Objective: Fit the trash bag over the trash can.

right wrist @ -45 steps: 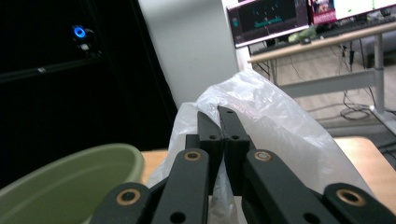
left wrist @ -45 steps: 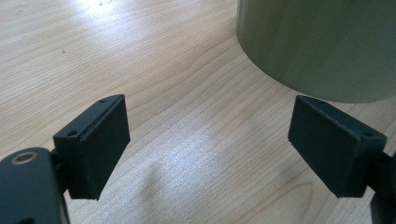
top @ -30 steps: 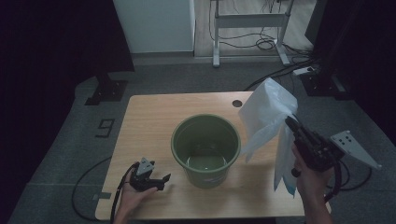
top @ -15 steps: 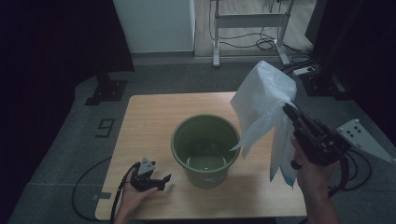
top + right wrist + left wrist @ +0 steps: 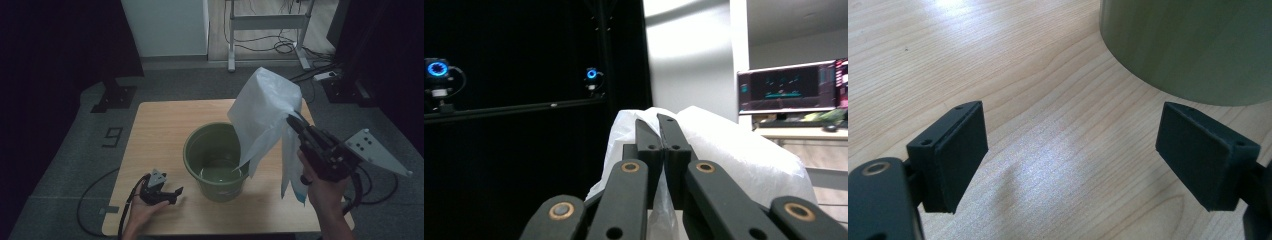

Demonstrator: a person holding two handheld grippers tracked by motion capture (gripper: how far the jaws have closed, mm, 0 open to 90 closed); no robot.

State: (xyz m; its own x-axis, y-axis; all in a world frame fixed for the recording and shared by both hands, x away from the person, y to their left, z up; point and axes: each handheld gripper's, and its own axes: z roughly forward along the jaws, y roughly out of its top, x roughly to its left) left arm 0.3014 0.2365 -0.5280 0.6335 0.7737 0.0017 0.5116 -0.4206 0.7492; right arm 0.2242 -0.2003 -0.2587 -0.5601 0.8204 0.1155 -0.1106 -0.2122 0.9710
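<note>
We held the white bag (image 5: 265, 112) pinched in the right gripper (image 5: 291, 119), aloft beside the green bucket (image 5: 216, 160); lining not begun. Left gripper (image 5: 167, 192) rested wide, empty, on the table (image 5: 155, 125).

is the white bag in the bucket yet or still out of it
Out. The white plastic bag hangs in the air from the shut right hand-held gripper, billowed above the green bucket; only its lower corner dangles over the bucket's rim.

High overview; 2 close tool-mounted views, shared bucket (image 5: 216, 159).
</note>
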